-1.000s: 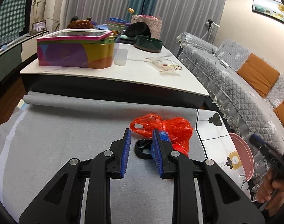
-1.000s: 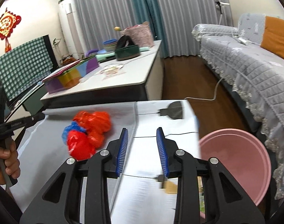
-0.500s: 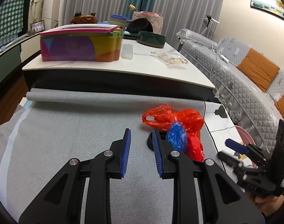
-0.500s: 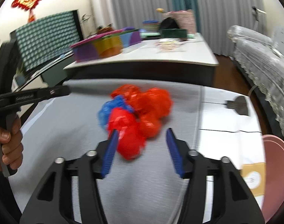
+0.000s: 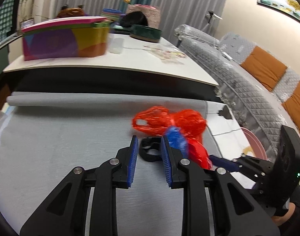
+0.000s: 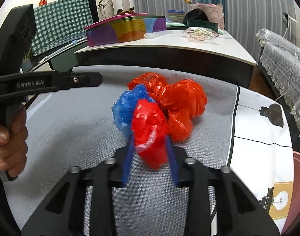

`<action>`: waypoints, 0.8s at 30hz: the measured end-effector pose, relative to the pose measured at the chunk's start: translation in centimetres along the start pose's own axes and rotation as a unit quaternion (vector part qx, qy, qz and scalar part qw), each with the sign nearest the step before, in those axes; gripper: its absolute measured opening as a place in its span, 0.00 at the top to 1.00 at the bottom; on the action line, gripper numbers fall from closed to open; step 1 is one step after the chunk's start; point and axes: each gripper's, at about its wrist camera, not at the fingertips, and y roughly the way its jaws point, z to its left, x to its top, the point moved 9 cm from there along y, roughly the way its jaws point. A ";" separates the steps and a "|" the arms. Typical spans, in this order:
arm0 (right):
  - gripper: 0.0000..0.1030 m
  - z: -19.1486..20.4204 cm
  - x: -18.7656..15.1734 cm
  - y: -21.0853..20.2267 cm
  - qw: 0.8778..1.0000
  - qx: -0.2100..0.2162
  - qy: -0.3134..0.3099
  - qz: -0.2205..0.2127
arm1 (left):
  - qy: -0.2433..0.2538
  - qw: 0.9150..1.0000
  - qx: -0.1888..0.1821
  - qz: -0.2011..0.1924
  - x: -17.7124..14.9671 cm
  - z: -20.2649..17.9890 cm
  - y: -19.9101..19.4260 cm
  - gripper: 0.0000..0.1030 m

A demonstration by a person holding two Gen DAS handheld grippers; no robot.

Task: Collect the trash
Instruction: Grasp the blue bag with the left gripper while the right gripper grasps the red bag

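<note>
A clump of crumpled plastic bags lies on a grey mat, centre of the right wrist view: a red bag nearest, a blue bag to its left, an orange-red bag behind. The right gripper has its blue pads on either side of the red bag and its jaws are closing on it, the plastic bulging between them. In the left wrist view, the left gripper hovers low over the mat with jaws narrowly spread and empty; a small black ring-shaped piece lies just beyond its tips. A pink basin sits at the lower right edge.
</note>
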 end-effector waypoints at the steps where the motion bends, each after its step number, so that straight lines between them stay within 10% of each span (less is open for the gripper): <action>1: 0.73 -0.2 0.1 -0.1 1.000 0.001 0.002 -0.002 | 0.004 1.000 -0.005 0.002 -0.2 -0.4 0.2 0.76; 22: 0.78 -2.8 0.1 -2.4 0.999 0.002 0.042 -0.020 | 0.070 0.994 -0.043 0.067 -3.2 -6.4 4.1 0.66; 24: 0.78 -3.1 0.1 -2.7 0.999 -0.001 0.043 -0.022 | 0.075 0.994 -0.038 0.076 -3.6 -6.5 4.4 0.78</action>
